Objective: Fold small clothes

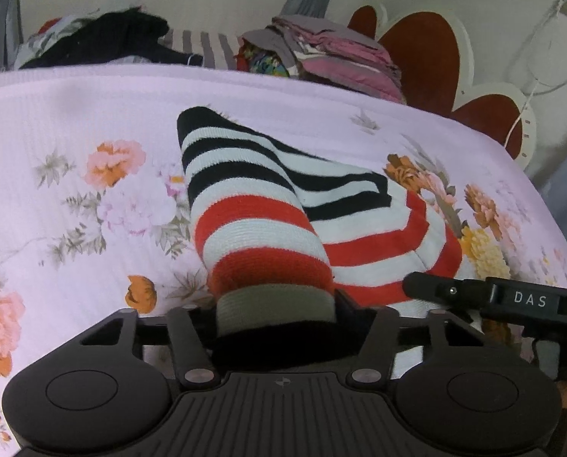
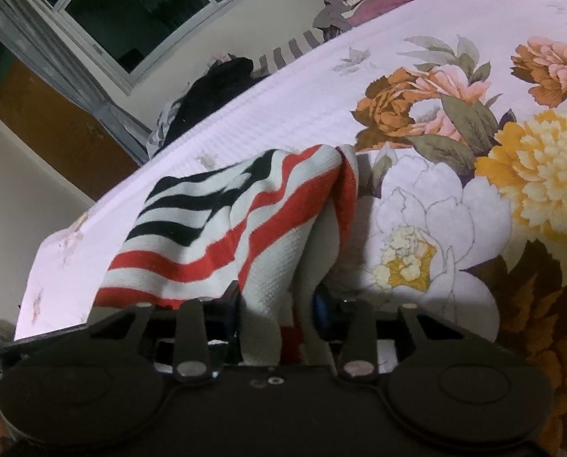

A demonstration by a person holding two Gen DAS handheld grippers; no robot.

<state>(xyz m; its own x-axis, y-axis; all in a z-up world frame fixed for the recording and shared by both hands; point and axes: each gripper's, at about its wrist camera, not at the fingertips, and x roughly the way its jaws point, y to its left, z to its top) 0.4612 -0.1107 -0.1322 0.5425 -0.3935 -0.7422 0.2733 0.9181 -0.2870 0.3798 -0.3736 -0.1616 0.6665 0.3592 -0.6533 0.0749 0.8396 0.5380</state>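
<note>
With both claws closed on its near edge, the small knitted garment in red, white and black stripes (image 1: 256, 205) lies on the lilac bedspread printed with orange, pink and yellow flowers (image 1: 74, 122), its far end trailing away toward the pile of folded pink and grey clothes (image 1: 336, 53) at the back. The left gripper (image 1: 277, 320) has its 2 fingers pinched about halfway in on a thick roll of the knit, at its grey and black band, while the right gripper (image 2: 279, 320) is narrower, nipping a thinner white fold that runs up between its fingers. The step in hand looks like the grasp that begins a fold: both near corners are taken, nothing is lifted yet. Next, I judge, both hands should rise together and carry this edge forward over the far end, keeping the cloth taut and level so the stripes meet squarely, then let go.
</note>
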